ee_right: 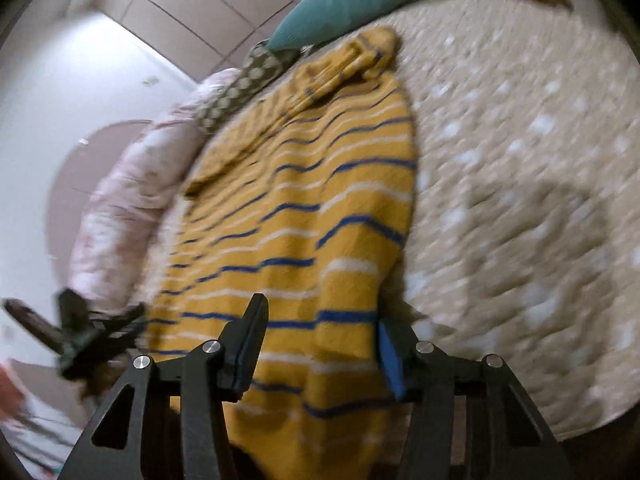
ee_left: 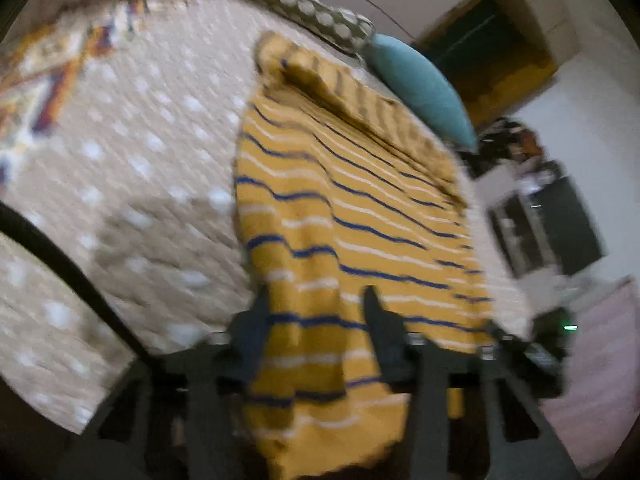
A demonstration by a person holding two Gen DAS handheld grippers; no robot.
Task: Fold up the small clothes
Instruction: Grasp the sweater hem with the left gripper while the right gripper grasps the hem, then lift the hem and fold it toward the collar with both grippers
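Note:
A yellow knit sweater (ee_left: 352, 216) with blue and white stripes lies spread on a beige bedspread (ee_left: 132, 168) with white dots; its near hem hangs toward the cameras. In the left wrist view my left gripper (ee_left: 316, 312) is open, its two fingers either side of the hem. In the right wrist view the sweater (ee_right: 304, 208) lies the same way and my right gripper (ee_right: 320, 320) is open, its fingers wide apart around the hem's corner. The left gripper (ee_right: 96, 332) shows at the lower left of the right wrist view. Both views are motion blurred.
A teal pillow (ee_left: 420, 84) and a dotted olive pillow (ee_left: 304, 8) lie at the bed's far edge. A pink quilt (ee_right: 132, 200) lies beside the sweater. A patterned cloth (ee_left: 44, 76) lies far left. Dark shelving (ee_left: 548, 220) stands right of the bed.

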